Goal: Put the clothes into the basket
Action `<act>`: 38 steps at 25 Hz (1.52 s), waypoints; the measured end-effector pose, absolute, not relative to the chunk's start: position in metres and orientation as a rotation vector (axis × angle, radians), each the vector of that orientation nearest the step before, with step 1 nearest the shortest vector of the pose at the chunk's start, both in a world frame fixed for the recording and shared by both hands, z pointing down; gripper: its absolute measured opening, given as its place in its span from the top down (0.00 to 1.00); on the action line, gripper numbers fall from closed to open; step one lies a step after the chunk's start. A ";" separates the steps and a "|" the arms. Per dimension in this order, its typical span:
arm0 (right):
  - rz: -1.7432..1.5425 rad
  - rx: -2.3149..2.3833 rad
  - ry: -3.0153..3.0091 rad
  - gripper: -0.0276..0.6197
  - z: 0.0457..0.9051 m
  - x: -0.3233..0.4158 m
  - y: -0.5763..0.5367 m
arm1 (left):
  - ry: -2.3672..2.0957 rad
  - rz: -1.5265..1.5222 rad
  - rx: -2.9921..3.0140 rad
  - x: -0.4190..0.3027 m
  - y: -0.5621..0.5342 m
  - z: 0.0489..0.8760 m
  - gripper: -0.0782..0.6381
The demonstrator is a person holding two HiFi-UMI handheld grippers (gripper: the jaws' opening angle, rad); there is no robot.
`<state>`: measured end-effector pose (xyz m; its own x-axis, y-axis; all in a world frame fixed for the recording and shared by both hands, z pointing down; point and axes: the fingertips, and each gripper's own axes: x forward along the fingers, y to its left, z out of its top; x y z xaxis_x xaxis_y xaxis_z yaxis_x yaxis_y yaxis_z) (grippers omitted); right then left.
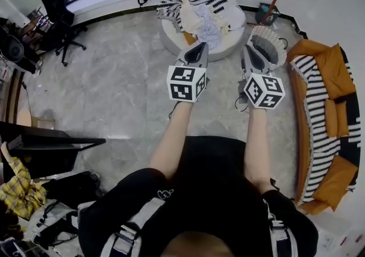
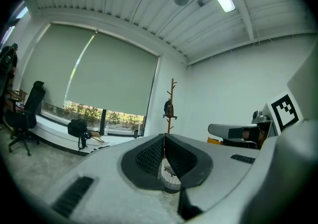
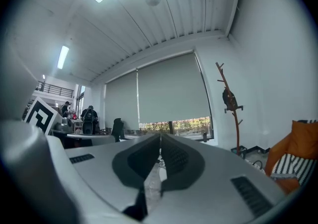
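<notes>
**Plainly empty: both tongs closed**

Left tongs (image 1: 201, 48) and right tongs (image 1: 249, 52) are held level, jaws pressed together with nothing between them. The clothes (image 1: 205, 19) lie heaped on a round white pouf (image 1: 171, 42). The basket (image 1: 278, 51) stands on the floor just right of that pouf.

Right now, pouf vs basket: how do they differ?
The pouf is wide, low and piled with clothes; the basket is narrower, open-topped and looks empty. The pouf lies beyond the left claw, the basket beyond the right claw. Both are round, white and stand on the floor.
</notes>
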<state>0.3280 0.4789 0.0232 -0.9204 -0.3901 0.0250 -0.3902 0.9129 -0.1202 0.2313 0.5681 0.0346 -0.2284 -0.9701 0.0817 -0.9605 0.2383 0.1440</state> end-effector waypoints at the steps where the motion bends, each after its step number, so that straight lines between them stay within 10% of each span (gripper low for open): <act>1: 0.197 0.633 -3.075 0.94 0.022 0.329 0.474 | -2.348 -0.092 1.842 0.230 0.566 0.035 0.88; 38: 0.299 0.415 -3.048 0.94 0.055 0.039 0.077 | -2.462 -0.175 1.541 -0.064 0.201 0.078 0.88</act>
<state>0.0392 0.0775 0.0552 -0.9627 -0.2595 0.0762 -0.2694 0.9453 -0.1840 -0.0640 0.2010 0.0781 -0.4200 -0.8979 0.1315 -0.8703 0.4396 0.2220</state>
